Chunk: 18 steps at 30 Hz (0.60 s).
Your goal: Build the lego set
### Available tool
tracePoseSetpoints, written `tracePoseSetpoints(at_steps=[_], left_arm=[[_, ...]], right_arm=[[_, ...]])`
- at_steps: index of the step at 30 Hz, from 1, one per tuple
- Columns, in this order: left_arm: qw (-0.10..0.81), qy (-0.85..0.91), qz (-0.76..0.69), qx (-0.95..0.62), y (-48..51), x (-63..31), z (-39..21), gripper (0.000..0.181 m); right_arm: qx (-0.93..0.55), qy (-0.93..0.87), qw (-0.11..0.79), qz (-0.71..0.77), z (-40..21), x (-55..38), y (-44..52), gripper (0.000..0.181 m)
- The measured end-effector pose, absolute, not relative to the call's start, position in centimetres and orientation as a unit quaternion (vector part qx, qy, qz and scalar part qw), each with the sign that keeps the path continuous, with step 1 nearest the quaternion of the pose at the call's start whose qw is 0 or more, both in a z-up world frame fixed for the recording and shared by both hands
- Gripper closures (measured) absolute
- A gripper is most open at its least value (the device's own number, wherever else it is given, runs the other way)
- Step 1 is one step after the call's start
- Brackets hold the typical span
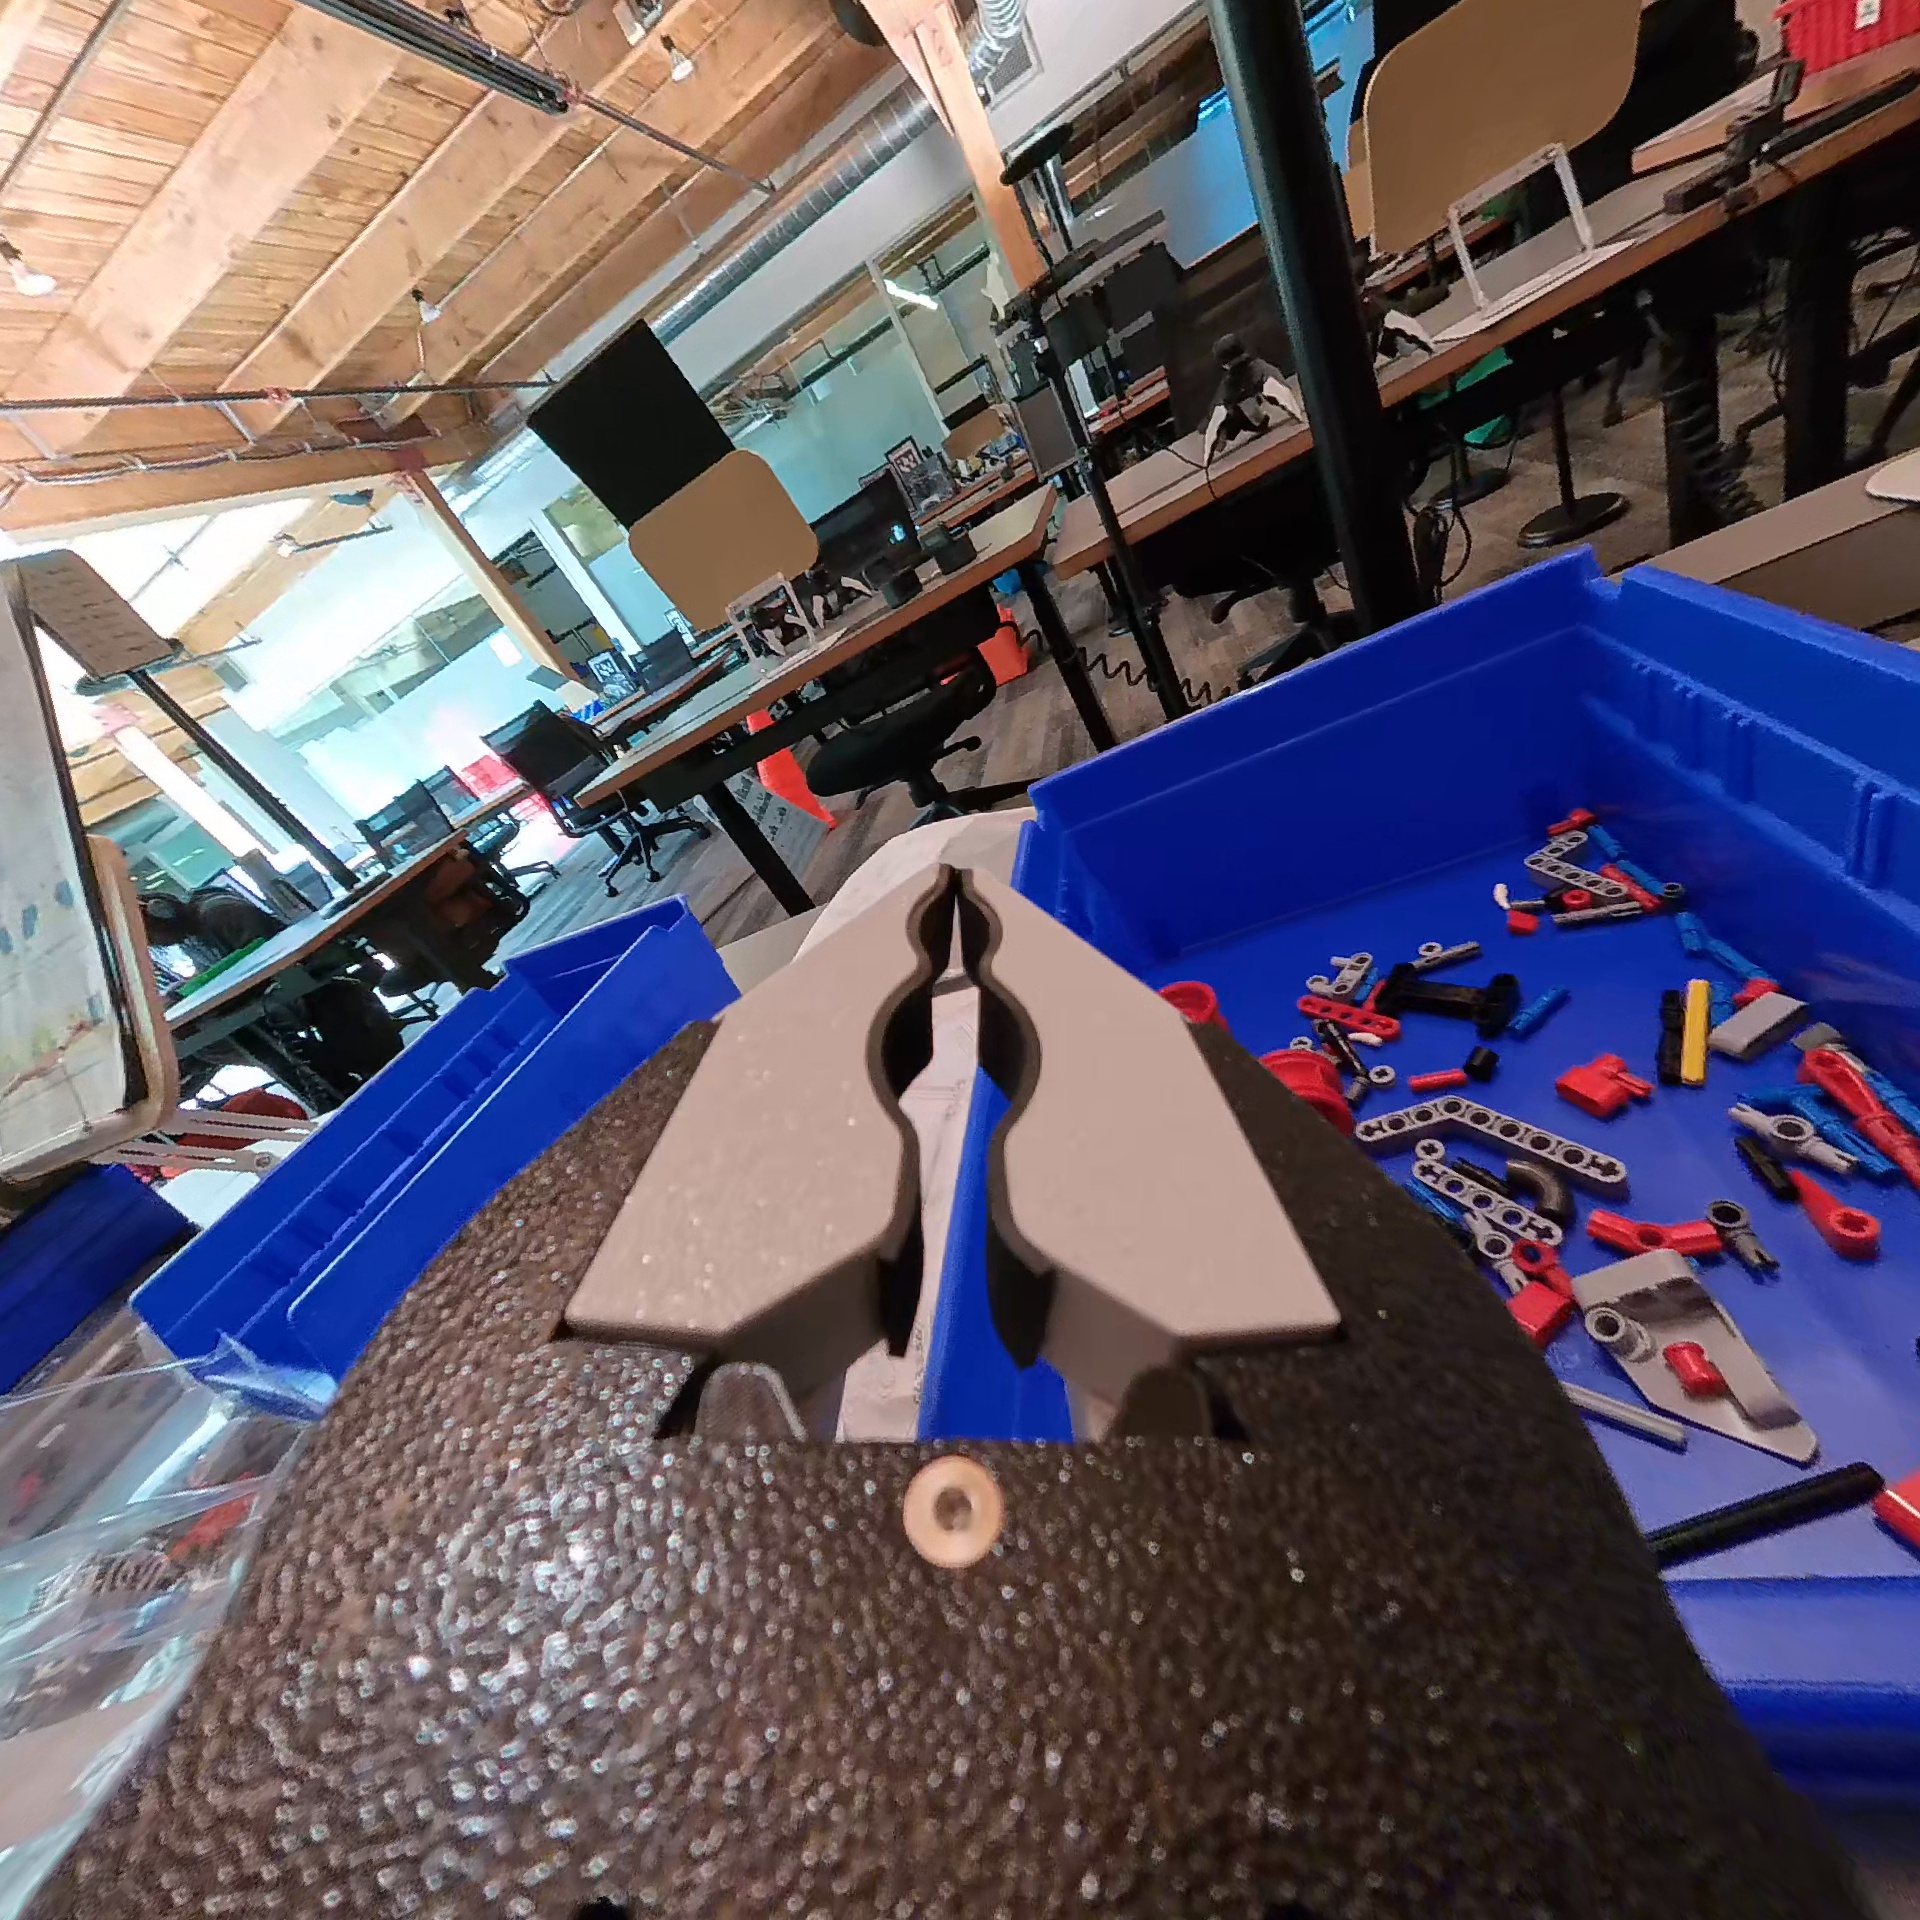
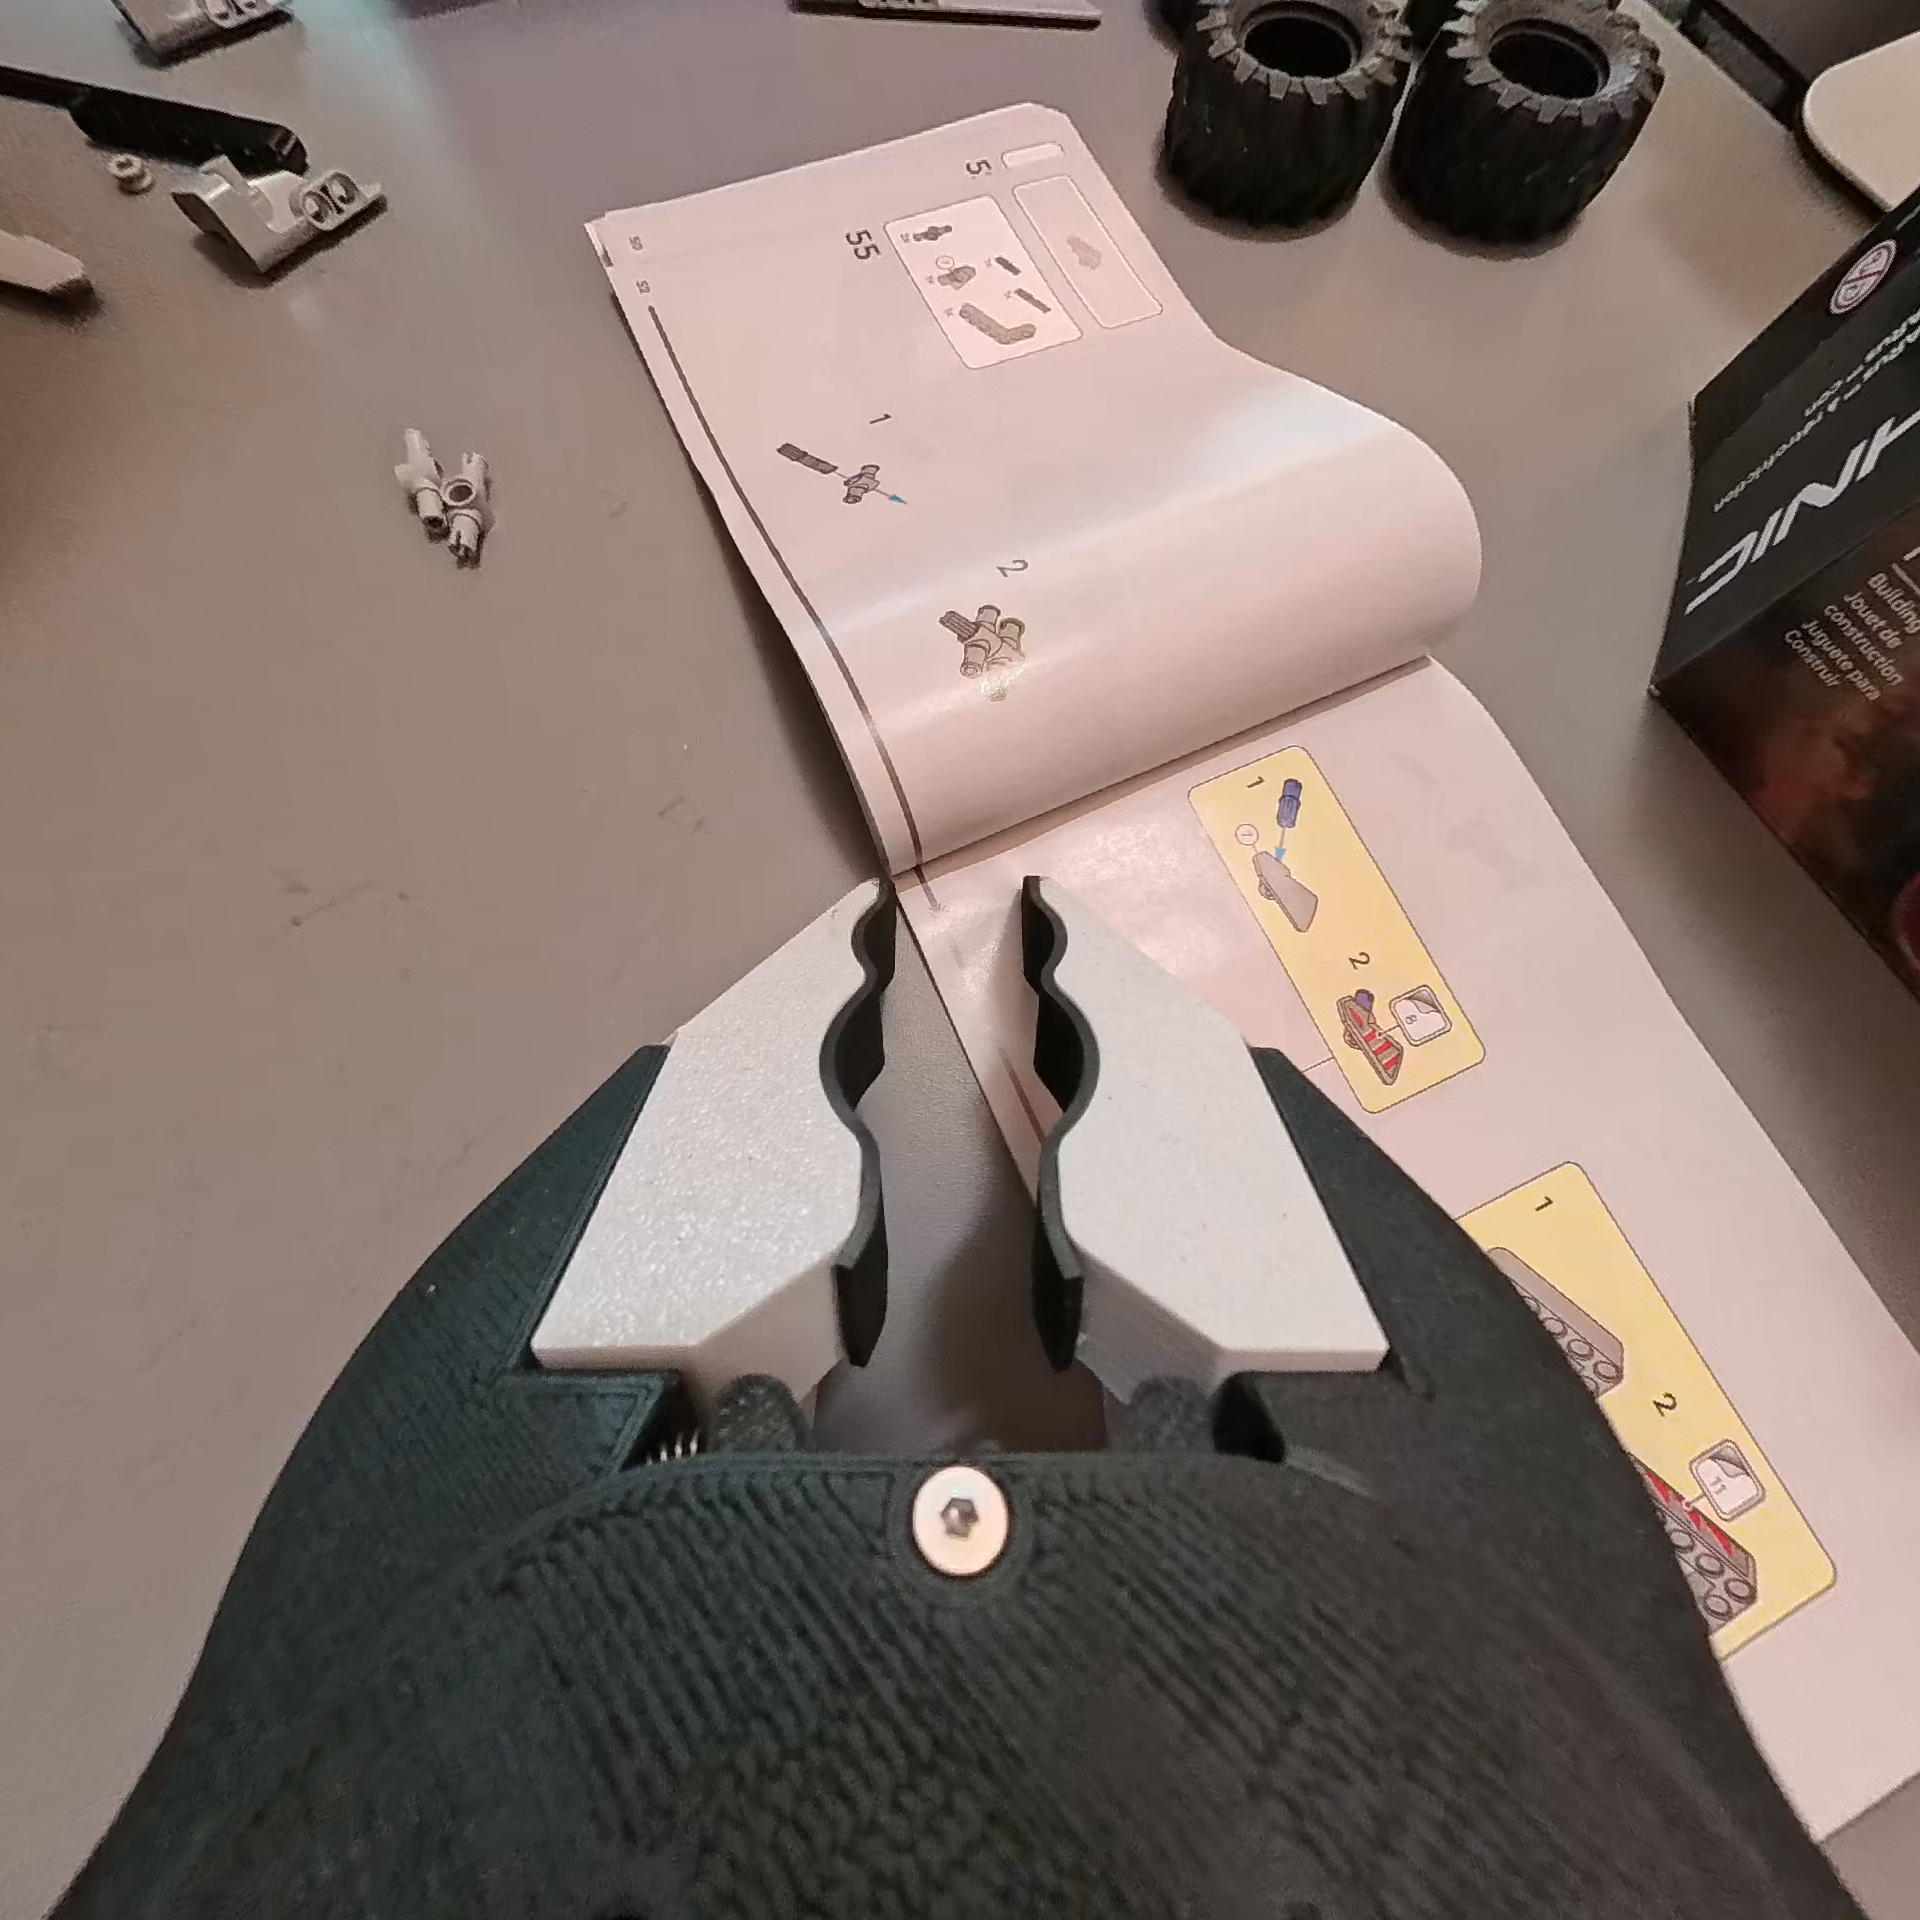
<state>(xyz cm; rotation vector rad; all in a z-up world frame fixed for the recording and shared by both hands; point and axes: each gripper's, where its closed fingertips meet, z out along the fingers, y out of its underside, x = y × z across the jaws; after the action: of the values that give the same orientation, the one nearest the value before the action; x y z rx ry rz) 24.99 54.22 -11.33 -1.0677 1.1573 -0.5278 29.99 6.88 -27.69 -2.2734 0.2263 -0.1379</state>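
Workshop desks beyond blue bin (image 1: 1351, 748), left gripper (image 1: 957, 902) fingers pressed together, right gripper (image 2: 958, 896) fingers spread over grey table (image 2: 312, 831)

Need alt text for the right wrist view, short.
The right claw, open and empty, hovers over an open instruction booklet on a grey table. Small grey connector pieces lie to its left, two black tyres beyond.

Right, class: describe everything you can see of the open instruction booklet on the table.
The instruction booklet is glossy pale paper, lying open on the grey table. Its far pages arch up in a curl; the near page lies flat. Printed build-step drawings show, some in yellow panels. The right gripper, open and empty, hovers over its spine. Nearby stand a dark box and two black tyres, apparently not touching it.
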Motion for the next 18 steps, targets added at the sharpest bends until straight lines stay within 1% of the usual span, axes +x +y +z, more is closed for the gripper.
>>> tracePoseSetpoints(at_steps=[9,18], left_arm=[[0.662,0.516,-0.242,-0.487,54.7,25.0,-12.0,0.181],[0.666,0.518,-0.218,-0.49,55.6,24.5,-12.1,0.181]], right_arm=[[-0.904,0.092,0.414,-0.051,-27.7,30.0,6.9,0.158],[-0.904,0.09,0.413,-0.056,-27.7,30.0,6.9,0.158]])
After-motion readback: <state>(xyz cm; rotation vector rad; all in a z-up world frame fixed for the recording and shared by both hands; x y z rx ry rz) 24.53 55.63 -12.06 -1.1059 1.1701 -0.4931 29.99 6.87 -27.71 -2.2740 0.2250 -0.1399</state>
